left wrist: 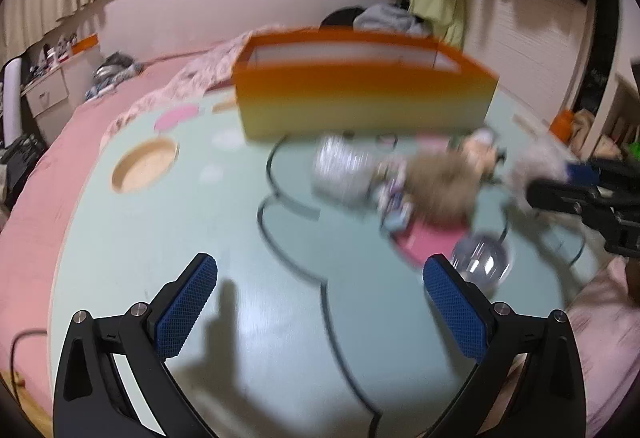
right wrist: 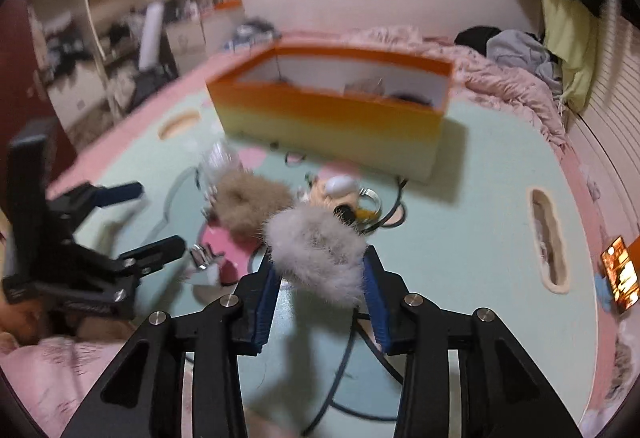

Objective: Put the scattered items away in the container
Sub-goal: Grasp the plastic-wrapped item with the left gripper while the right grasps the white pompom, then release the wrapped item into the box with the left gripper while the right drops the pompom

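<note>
An orange-and-yellow box stands at the far side of a mint green mat; it also shows in the right wrist view, with a few items inside. My right gripper is shut on a grey fluffy scrunchie and holds it above the mat. A brown fluffy scrunchie, a clear plastic item, a clear ball and small trinkets lie scattered in front of the box. My left gripper is open and empty over the mat, left of the pile.
The mat lies on a pink bed with a rumpled pink blanket and clothes behind the box. A lit phone lies at the right edge. Shelves and drawers stand to the left.
</note>
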The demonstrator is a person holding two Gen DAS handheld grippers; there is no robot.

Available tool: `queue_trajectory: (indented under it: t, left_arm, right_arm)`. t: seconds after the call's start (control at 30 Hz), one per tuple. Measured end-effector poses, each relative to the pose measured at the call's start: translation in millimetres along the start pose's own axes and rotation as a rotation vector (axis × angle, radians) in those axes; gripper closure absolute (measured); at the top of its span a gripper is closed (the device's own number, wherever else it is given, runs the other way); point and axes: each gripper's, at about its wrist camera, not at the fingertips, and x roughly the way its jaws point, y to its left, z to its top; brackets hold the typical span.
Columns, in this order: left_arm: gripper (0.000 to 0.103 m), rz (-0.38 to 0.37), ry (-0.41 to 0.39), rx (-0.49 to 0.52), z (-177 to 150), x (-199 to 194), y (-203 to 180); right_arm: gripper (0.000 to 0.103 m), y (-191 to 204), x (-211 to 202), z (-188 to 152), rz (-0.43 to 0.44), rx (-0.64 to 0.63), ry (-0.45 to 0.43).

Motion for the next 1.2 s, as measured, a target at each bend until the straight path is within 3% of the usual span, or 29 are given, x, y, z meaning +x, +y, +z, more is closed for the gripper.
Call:
queue_trajectory:
  t: [0.1,0.17,0.23,0.3,0.37,0.4,0.43,0.53,0.7,0.93,1.07,1.1,1.13,1.17,1.2]
  left_arm:
    - [0.001,-0.051,-0.036,-0.056,33.0,-2.1,6.6]
    - [0.004,-0.038,-0.043,-0.066,51.1,5.5,7.9]
    - [0.017,-0.015,-0.01,-0.063,59.6,18.7,7.7]
    - [0.023,-0.026,0.049,-0.08,60.5,37.9,9.5]
    - [0.043,-0.056,0.099,-0.098,55.3,55.4,11.0]
    - [0.062,-0.057,0.084,-0.093,51.7,58.4,9.8]
    - [0.066,-0.045,0.079,-0.084,50.8,59.3,9.1]
    - [0.066,-0.104,0.016,-0.136,49.9,47.0,15.4]
    - [0.066,-0.107,-0.1,-0.078,57.8,11.3,5.9]
    - [0.066,-0.114,-0.201,0.002,117.7,-5.7,-9.9]
    - [0.066,-0.117,-0.227,-0.019,153.8,0.1,-9.4]
    - [0.063,-0.117,-0.22,-0.023,160.1,6.4,-7.2]
    - [0.046,-0.12,-0.197,-0.024,165.9,15.5,-4.6]
    - [0.031,-0.118,-0.156,-0.03,169.7,29.4,-0.6]
    - [0.009,-0.095,-0.11,-0.05,171.0,43.8,4.3]
  right_arm:
    - [0.064,-8.1,-11.5,-2.9,0.007,0.032,-0.02]
    - [0.064,-10.5,-11.3,-5.4,0.008,0.049,-0.016]
    - [0.064,-12.2,-8.6,-7.3,0.02,0.064,0.001]
    - [0.064,-12.3,-6.8,-7.6,0.03,0.069,0.013]
    - [0.064,-11.4,-6.1,-8.4,0.034,0.068,0.016]
    - [0.064,-11.0,-6.7,-8.7,0.033,0.066,0.016]
    - [0.064,-10.6,-7.9,-8.8,0.029,0.064,0.014]
    - [0.064,-9.9,-13.0,-7.0,0.011,0.052,-0.005]
    - [0.064,-5.3,-18.8,5.7,0.012,0.033,-0.039]
    - [0.064,-0.3,-25.0,72.5,-0.021,-0.019,-0.153]
    - [0.063,-5.3,-14.0,112.7,-0.052,-0.019,-0.199]
    - [0.061,-7.1,-6.0,120.5,-0.064,-0.022,-0.205]
    - [0.058,-9.5,2.8,125.9,-0.071,-0.02,-0.205]
    - [0.045,-13.6,15.1,130.0,-0.076,-0.008,-0.192]
    - [0.034,-18.0,27.2,133.7,-0.084,0.006,-0.176]
